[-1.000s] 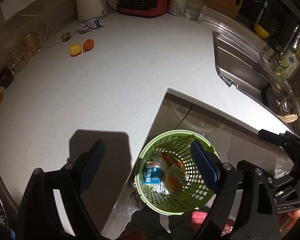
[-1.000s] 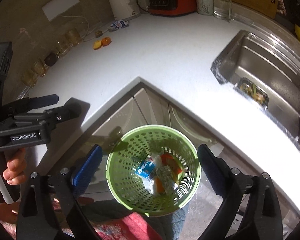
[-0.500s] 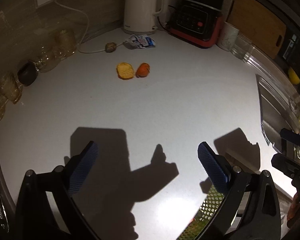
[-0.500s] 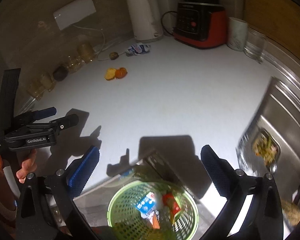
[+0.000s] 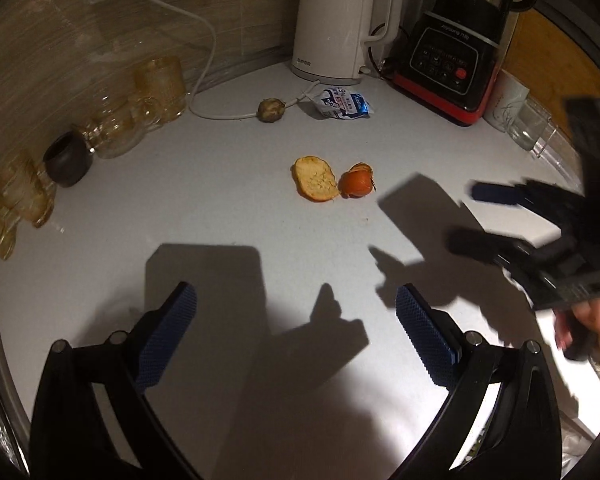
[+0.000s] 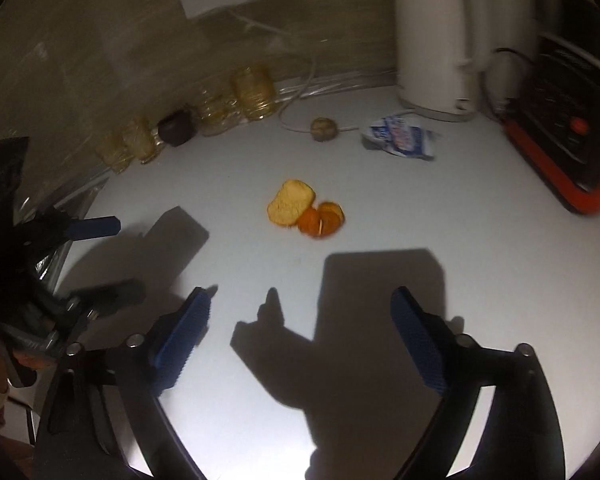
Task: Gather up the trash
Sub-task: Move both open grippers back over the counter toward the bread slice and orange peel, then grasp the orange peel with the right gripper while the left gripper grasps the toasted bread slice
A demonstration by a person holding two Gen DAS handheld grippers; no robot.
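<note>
blurred: right gripper (image 6: 300, 320) closing, empty
left gripper (image 5: 296, 316): wide, empty
counter (image 5: 220, 208): peels (image 5: 332, 180), wrapper (image 5: 342, 106) ahead

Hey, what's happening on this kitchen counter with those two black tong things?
A person is clearing rubbish off the white counter, holding a set of tongs in each hand. Both the left tongs and the right tongs are empty; the right ones are closing, with nothing between them. Both point toward the scraps not yet picked up: two pieces of orange peel, a small brown lump and a crumpled blue-and-white wrapper near the white kettle.
</note>
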